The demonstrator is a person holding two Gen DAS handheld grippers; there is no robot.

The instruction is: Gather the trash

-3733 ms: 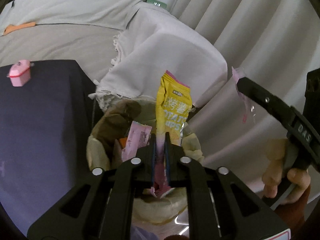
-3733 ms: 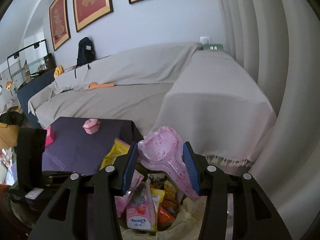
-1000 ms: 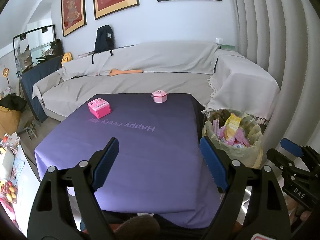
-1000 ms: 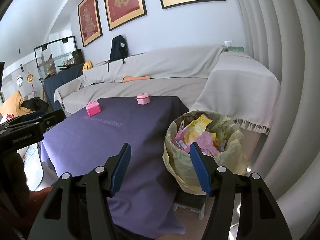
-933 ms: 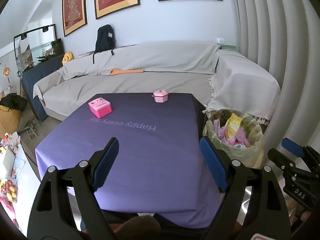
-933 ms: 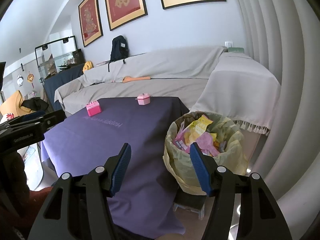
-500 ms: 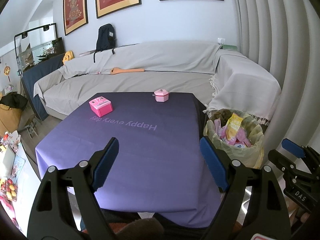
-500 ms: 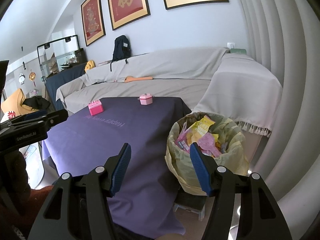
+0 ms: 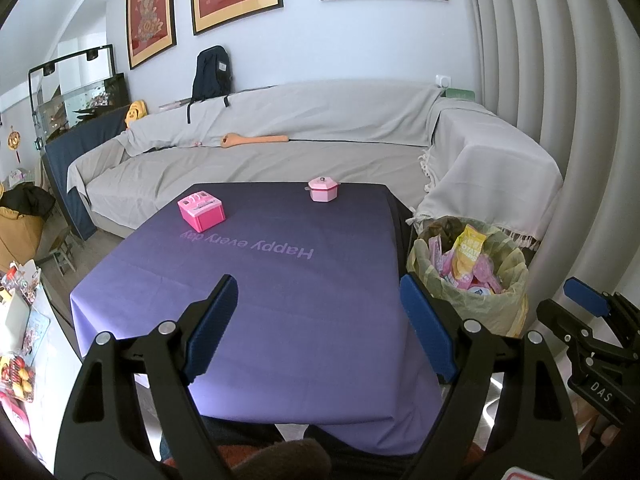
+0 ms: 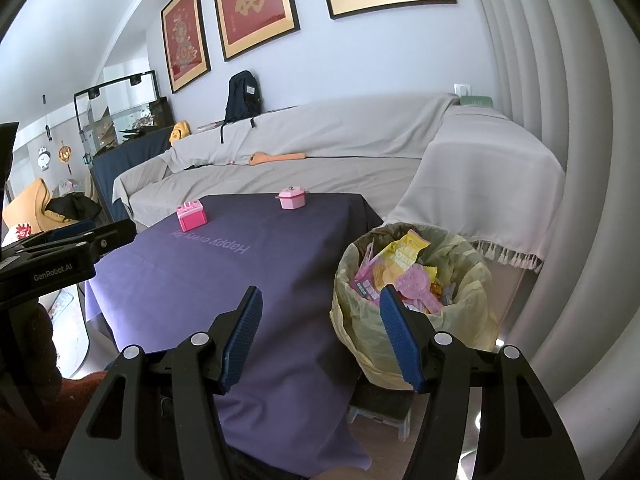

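Trash (image 10: 400, 276): wrappers heaped in the bin, just off the table's right edge, in front of the draped sofa end.
Yellow snack bag (image 10: 402, 258): stands on end in the heap, long axis near upright, top tilted toward the sofa; seen also from the left wrist (image 9: 468, 249).
Pink wrappers (image 9: 486, 272): lie flatter beside the yellow bag, some leaning on the liner; their headings cannot be told.
Bin (image 10: 476, 280): round, lined with a pale yellow-green bag folded over the rim, mouth up; in the left view (image 9: 514, 276) it sits right of the table.
Table (image 9: 280, 300): covered by a purple cloth printed "Happy every day", the lettering upside down to both cameras.
Pink box (image 9: 201, 212): far left part of the cloth, well apart from the bin.
Pink pot (image 9: 323, 190): small lidded toy near the far edge of the cloth.
Left gripper (image 9: 318, 328): held over the near edge of the table, angled downward toward the cloth; fingers spread wide, nothing between them.
Right gripper (image 10: 320, 338): to the right of the left one, angled downward, its right finger overlapping the bin in view; fingers apart, released, nothing held.
Both tools: each shows at the edge of the other's view.
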